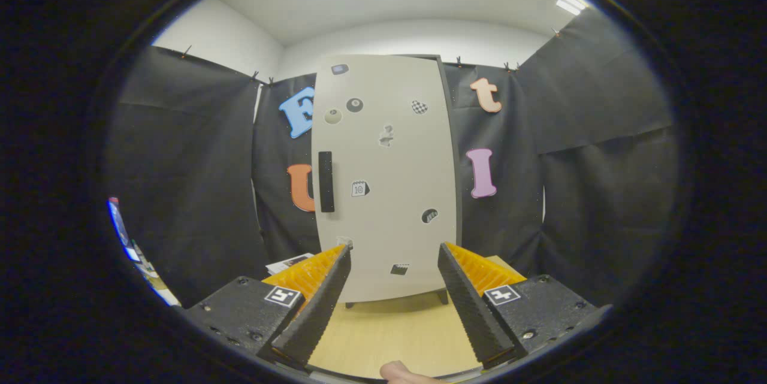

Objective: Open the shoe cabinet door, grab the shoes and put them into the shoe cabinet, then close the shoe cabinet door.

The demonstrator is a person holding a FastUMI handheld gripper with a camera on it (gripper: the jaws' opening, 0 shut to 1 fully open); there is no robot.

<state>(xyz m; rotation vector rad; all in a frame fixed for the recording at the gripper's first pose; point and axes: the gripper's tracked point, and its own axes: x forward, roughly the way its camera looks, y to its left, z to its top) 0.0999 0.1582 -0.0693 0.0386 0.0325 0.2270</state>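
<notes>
A tall pale grey shoe cabinet stands upright on short legs at the far side of the wooden table, straight ahead beyond my fingers. Its door is shut and carries several small stickers. A black vertical handle sits near the door's left edge. My gripper is open, with nothing between the fingers, held some way back from the cabinet and pointing at its lower half. I see no shoes.
Black cloth walls close in behind and on both sides of the cabinet. A piece of printed paper lies on the table left of the cabinet's foot. A fingertip of a person shows below the fingers.
</notes>
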